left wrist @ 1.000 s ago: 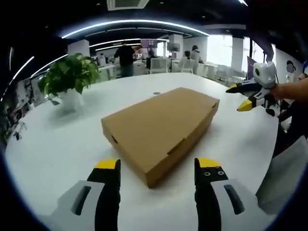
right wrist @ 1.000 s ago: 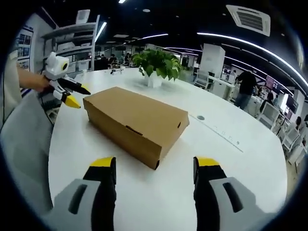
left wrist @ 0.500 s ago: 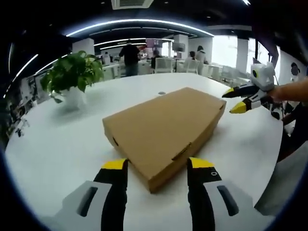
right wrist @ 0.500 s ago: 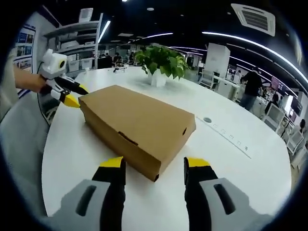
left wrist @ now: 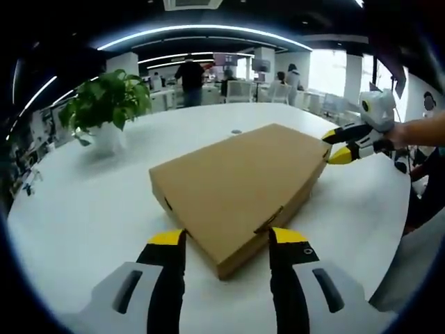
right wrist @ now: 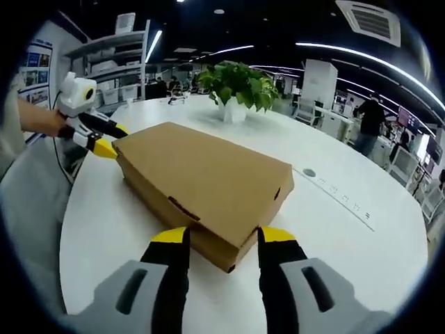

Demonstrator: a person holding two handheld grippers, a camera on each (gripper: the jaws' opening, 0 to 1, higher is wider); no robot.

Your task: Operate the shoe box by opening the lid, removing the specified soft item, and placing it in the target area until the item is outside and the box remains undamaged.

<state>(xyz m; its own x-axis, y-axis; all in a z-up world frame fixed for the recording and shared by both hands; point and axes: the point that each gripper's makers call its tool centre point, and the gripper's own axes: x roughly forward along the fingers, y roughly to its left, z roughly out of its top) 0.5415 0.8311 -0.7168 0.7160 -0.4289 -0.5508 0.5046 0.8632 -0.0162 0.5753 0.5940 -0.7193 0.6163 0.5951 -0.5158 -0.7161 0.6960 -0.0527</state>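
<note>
A closed brown cardboard shoe box [left wrist: 240, 184] lies flat on the white table [left wrist: 76, 209]. My left gripper [left wrist: 227, 239] is open, and its yellow-tipped jaws stand on either side of the box's near corner. From the right gripper view, that same left gripper [right wrist: 110, 138] sits at the box's far left corner, held by a hand. My right gripper [right wrist: 224, 236] is open too, with the opposite corner of the shoe box [right wrist: 208, 177] between its jaws. It appears in the left gripper view as the right gripper [left wrist: 335, 146] at the far right corner. What is in the box is hidden.
A potted green plant [left wrist: 104, 111] stands on the table to the left, and the same potted plant [right wrist: 236, 90] is behind the box in the right gripper view. A small round disc [right wrist: 309, 172] lies on the table. People and office chairs are far behind. The table edge [right wrist: 69, 229] runs close by.
Both grippers have come in to opposite corners of the box, and both pairs of jaws have narrowed a little. The box has stayed where it was.
</note>
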